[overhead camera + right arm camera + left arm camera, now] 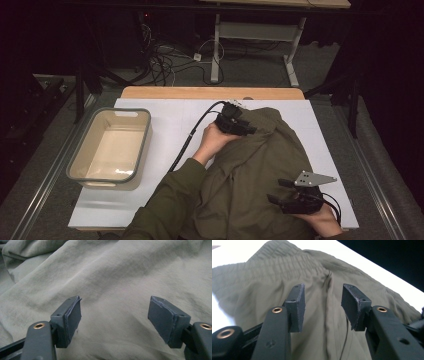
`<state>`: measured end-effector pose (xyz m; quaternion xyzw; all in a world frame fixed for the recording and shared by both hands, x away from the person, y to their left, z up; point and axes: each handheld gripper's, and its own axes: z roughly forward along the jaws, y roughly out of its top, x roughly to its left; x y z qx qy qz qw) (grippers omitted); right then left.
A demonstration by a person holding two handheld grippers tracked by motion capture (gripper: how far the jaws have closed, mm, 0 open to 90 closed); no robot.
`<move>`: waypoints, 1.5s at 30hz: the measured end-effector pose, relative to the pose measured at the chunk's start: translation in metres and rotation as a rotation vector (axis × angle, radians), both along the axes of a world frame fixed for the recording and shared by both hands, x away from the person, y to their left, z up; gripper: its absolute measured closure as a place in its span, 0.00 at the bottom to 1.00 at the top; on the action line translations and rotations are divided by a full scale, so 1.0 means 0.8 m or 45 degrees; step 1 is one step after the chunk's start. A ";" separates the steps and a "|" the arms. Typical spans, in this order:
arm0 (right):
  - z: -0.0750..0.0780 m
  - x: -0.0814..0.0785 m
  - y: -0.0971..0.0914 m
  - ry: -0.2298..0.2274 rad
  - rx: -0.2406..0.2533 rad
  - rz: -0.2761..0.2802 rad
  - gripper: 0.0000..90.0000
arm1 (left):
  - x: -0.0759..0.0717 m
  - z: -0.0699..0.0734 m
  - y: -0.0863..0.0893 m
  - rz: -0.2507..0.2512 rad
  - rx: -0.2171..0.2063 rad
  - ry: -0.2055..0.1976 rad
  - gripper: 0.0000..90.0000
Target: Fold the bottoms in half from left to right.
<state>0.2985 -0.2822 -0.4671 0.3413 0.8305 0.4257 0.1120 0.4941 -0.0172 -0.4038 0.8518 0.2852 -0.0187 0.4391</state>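
An olive green garment (255, 165) lies crumpled on the right half of the white table (165, 117). My left gripper (251, 129) sits at the garment's far end, pointing right over the cloth. In the left gripper view its jaws (323, 306) stand open just above the fabric near the gathered elastic waistband (287, 262), with nothing pinched between them. My right gripper (276, 191) rests at the garment's near right edge, pointing left. In the right gripper view it (116, 320) is open wide over the wrinkled cloth (120, 272), its pads clear of it.
A beige tub with a grey rim (145, 145) stands empty on the table's left side. The left gripper's black cable (190, 137) runs across the table between tub and garment. Beyond the wooden far edge (210, 93) are floor cables and table legs.
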 end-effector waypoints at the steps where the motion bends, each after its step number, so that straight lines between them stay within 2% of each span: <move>1: 0.000 0.000 0.000 0.000 -0.001 -0.001 0.30 | -0.002 -0.001 0.006 0.003 -0.003 0.000 0.59; 3: 0.000 0.000 0.000 0.001 -0.001 0.000 0.30 | -0.006 -0.003 0.016 0.001 0.010 0.001 0.54; 15: -0.001 0.000 0.000 0.002 -0.007 -0.001 0.30 | -0.048 -0.012 0.063 -0.024 0.050 -0.009 0.54; 24: -0.002 0.000 0.002 0.003 -0.023 -0.001 0.30 | -0.080 -0.027 0.089 -0.057 0.069 0.014 0.54; 36: -0.002 -0.001 0.001 0.004 -0.025 -0.003 0.30 | -0.105 -0.050 0.098 -0.089 0.110 0.063 0.54; 41: -0.002 -0.001 0.001 0.001 -0.026 -0.002 0.30 | -0.104 -0.056 0.098 -0.090 0.111 0.090 0.56; 43: -0.002 -0.001 0.001 0.002 -0.028 -0.003 0.30 | -0.104 -0.057 0.099 -0.079 0.127 0.088 0.56; 45: -0.002 -0.001 0.001 0.001 -0.027 -0.006 0.30 | -0.103 -0.058 0.101 -0.094 0.122 0.113 0.56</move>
